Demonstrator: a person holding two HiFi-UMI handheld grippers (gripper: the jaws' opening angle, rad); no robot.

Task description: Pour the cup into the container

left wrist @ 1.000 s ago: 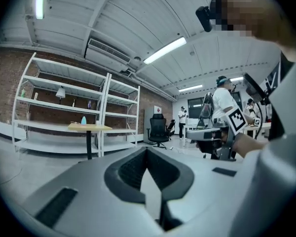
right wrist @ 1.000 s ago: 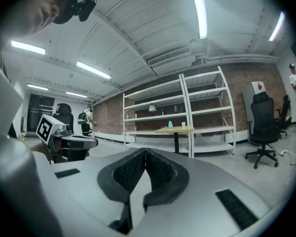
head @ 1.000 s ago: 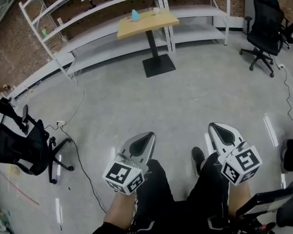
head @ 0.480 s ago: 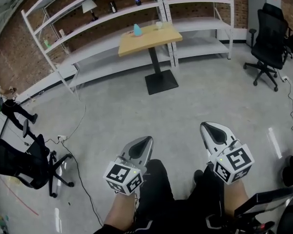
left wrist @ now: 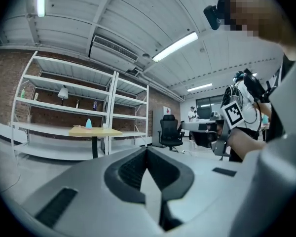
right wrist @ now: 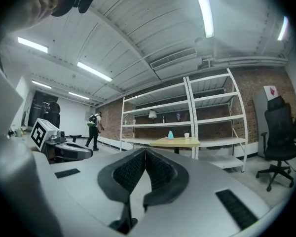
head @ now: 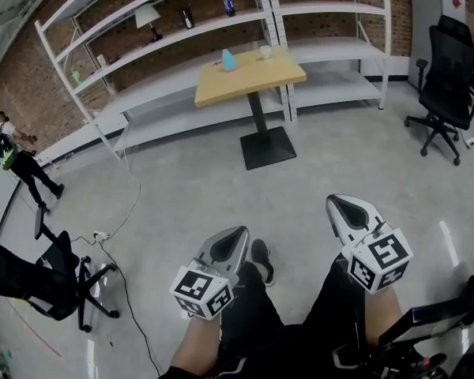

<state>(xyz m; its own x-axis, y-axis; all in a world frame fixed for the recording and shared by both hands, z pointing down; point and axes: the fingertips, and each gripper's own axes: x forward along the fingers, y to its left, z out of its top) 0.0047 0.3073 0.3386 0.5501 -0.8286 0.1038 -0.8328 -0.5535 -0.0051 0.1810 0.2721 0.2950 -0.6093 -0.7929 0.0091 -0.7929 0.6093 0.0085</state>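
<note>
With left gripper [head: 238,235] and right gripper [head: 337,203] clenched empty, we should approach the surface [head: 249,85] at twelve o'clock, opening for the cup [head: 265,51].

Cup [head: 265,51] on worktop [head: 253,79]: too small in every view to read contents or fill level.
Pale blue object [head: 228,59] near it: outline only, kind not determinable.
Shelf [head: 207,20]: lamp [head: 148,16] and bottles [head: 228,4] are tiny, labels illegible.
Black office chair [head: 20,279]: cut by the head view's left edge.
Person's legs [head: 253,322]: run off the bottom edge.
Dark frame [head: 438,322], lower right: partly cut off, unidentified.
</note>
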